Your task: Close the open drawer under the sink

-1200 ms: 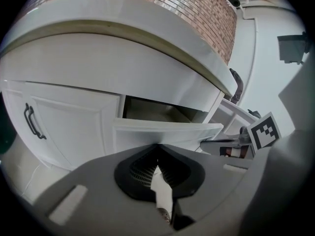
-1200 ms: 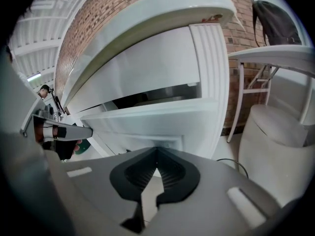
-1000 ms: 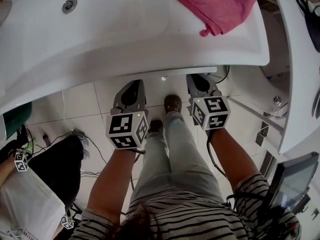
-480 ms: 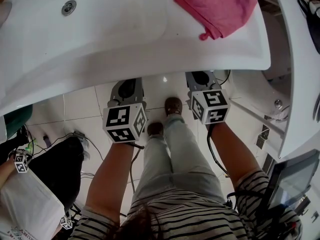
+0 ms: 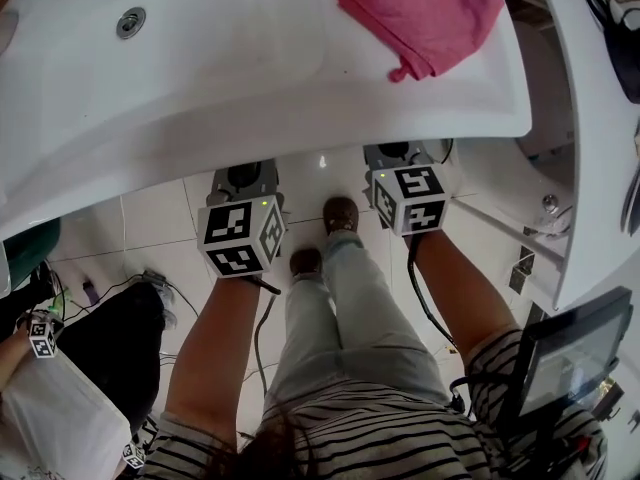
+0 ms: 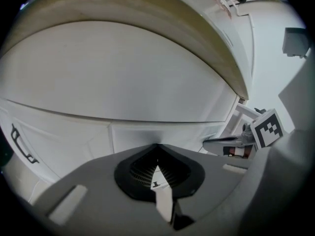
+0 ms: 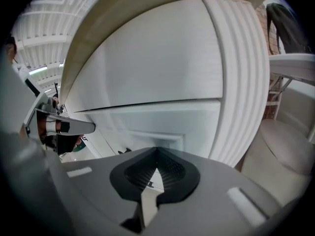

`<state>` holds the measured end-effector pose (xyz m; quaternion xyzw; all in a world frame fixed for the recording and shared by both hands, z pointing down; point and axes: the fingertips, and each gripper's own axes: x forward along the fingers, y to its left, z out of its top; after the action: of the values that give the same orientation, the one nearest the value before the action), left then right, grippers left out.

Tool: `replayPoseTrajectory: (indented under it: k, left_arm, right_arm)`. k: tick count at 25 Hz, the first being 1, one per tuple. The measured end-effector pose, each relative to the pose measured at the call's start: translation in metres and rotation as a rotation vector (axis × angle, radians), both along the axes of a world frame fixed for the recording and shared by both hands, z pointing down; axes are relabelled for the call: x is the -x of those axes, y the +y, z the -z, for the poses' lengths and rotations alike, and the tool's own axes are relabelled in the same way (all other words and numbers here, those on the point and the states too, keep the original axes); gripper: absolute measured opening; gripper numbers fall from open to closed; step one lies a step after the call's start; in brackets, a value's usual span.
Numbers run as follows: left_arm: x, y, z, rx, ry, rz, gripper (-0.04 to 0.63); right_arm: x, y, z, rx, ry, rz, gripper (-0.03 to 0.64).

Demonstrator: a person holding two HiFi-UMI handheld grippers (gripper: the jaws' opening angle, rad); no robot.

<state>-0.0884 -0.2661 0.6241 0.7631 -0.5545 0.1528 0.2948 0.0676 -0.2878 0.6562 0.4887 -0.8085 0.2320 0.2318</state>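
The white sink (image 5: 250,68) overhangs the drawer and hides it in the head view. My left gripper (image 5: 243,180) and right gripper (image 5: 393,156) both reach under its front rim, their tips out of sight there. In the left gripper view, the left gripper (image 6: 157,145) is shut, its tip against the white drawer front (image 6: 162,129). The right gripper view shows the right gripper (image 7: 157,149) shut too, its tip at the white drawer front (image 7: 162,124) below the curved basin. Neither holds anything.
A pink cloth (image 5: 420,13) lies on the sink's right side, with the drain (image 5: 130,22) at the left. The person's shoes (image 5: 341,213) stand on the tiled floor between the grippers. A black bag (image 5: 100,318) and cables lie left; white fittings (image 5: 590,168) and a screen (image 5: 570,358) stand right.
Both grippers have moved forward under the sink rim. The white strip of drawer that showed below the rim a second ago is now out of sight.
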Motion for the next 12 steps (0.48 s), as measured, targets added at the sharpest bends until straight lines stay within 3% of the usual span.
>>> replayPoseTrajectory:
  k: [6, 12]
  left_arm:
    - [0.008, -0.002, -0.006, 0.006, -0.029, 0.013, 0.015]
    - [0.016, 0.045, 0.038, -0.027, -0.019, 0.004, 0.017]
  right_arm:
    - [0.006, -0.003, -0.009, 0.011, -0.012, -0.015, 0.0]
    - [0.006, 0.03, 0.05, -0.044, -0.027, -0.025, 0.001]
